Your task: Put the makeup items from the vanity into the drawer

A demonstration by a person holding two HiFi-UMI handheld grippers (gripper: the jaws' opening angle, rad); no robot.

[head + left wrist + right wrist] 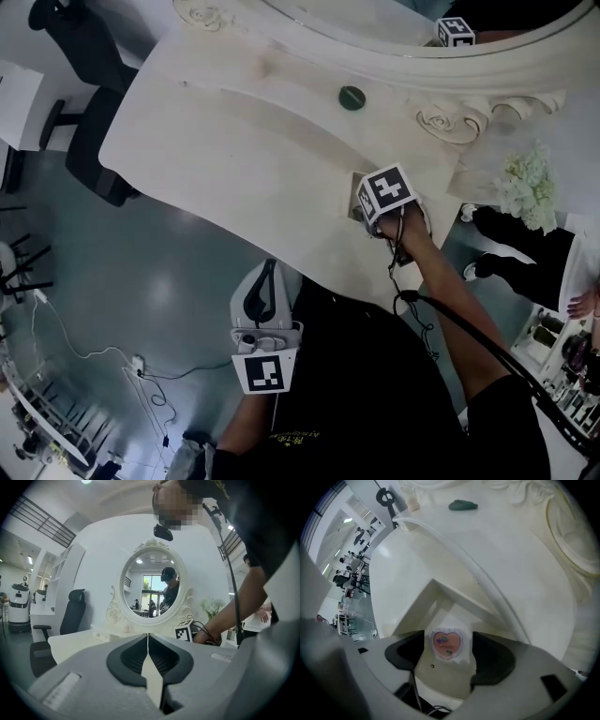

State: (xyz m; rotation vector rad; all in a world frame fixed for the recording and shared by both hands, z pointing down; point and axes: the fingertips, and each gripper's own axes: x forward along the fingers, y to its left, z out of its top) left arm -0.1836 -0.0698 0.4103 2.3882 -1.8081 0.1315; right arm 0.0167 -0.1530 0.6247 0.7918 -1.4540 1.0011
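Observation:
In the right gripper view my right gripper (449, 644) hangs open over the vanity's open drawer (440, 599). A small white compact with a pink heart-shaped lid (446, 641) lies on the drawer floor between the pads, close to both. From the head view the right gripper's marker cube (386, 192) sits at the tabletop's front edge, hiding the jaws. A dark green round item (352, 97) (463, 505) rests on the vanity top (234, 122) near the mirror. My left gripper (269, 281) (148, 641) is held low in front of the vanity, shut and empty.
The carved oval mirror frame (450, 117) (152, 585) rises behind the tabletop. A black office chair (94, 112) stands to the left. White flowers (527, 183) and another person's legs (525, 248) are at the right. Cables (103, 356) trail over the floor.

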